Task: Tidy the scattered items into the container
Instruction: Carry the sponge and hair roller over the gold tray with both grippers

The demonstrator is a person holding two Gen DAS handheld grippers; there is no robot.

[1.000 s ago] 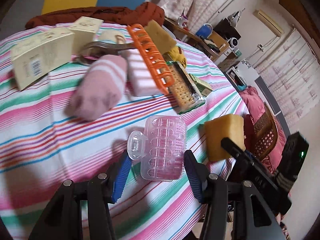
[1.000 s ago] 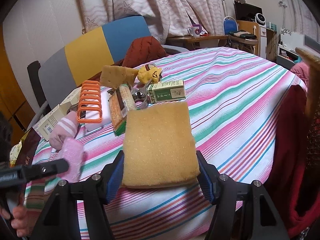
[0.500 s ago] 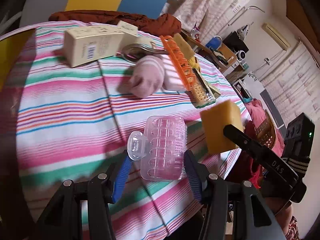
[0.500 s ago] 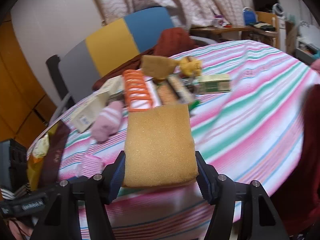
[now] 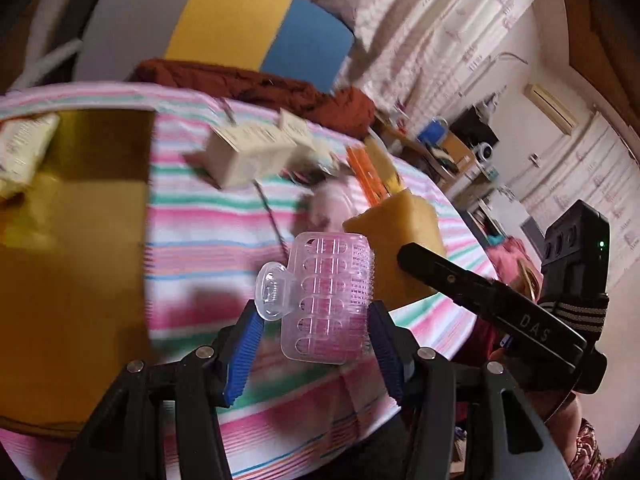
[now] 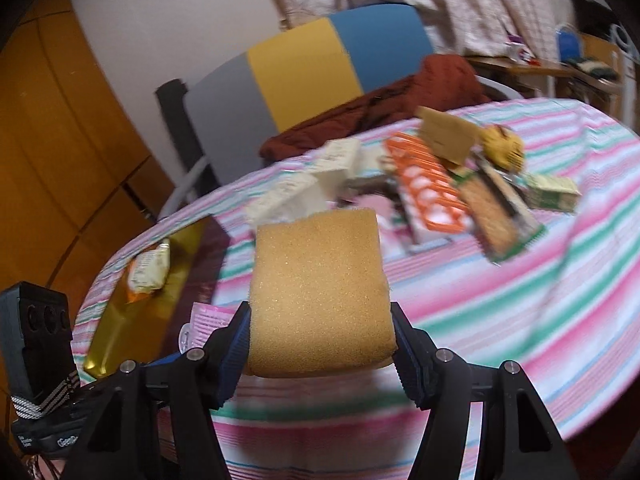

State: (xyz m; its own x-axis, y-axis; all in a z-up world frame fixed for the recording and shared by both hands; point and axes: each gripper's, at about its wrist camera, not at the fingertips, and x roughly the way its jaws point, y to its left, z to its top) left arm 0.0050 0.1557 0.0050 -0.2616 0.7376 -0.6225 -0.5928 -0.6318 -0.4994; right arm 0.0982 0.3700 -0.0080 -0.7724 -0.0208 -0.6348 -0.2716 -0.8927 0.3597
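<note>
Left wrist view. Round table under a pink, green and white striped cloth (image 5: 224, 216); curtained room behind, a grey, yellow and blue chair back (image 5: 224, 28) at the far edge with a rust-brown garment (image 5: 256, 84) over it. Shallow gold-coloured container (image 5: 72, 240) at the table's left edge, a pale packet (image 5: 22, 148) in its far corner. Left gripper (image 5: 316, 332), black with ribbed blue pads, clamped on a clear pink perforated plastic hair roller (image 5: 326, 300) with a rounded clip tab, held above the near edge. Cream cardboard box (image 5: 248, 152) mid-table, its print too blurred to read. At right, a black finger lettered "DAS".

Right wrist view. Right gripper (image 6: 320, 348) clamped on a tan, coarse-pored rectangular sponge (image 6: 318, 292), held above the near edge. Farther on, an orange plastic slotted rack (image 6: 424, 184), a cracker packet (image 6: 500, 220) and a small green-and-cream carton (image 6: 554, 192), grouped toward the far edge, blurred.
</note>
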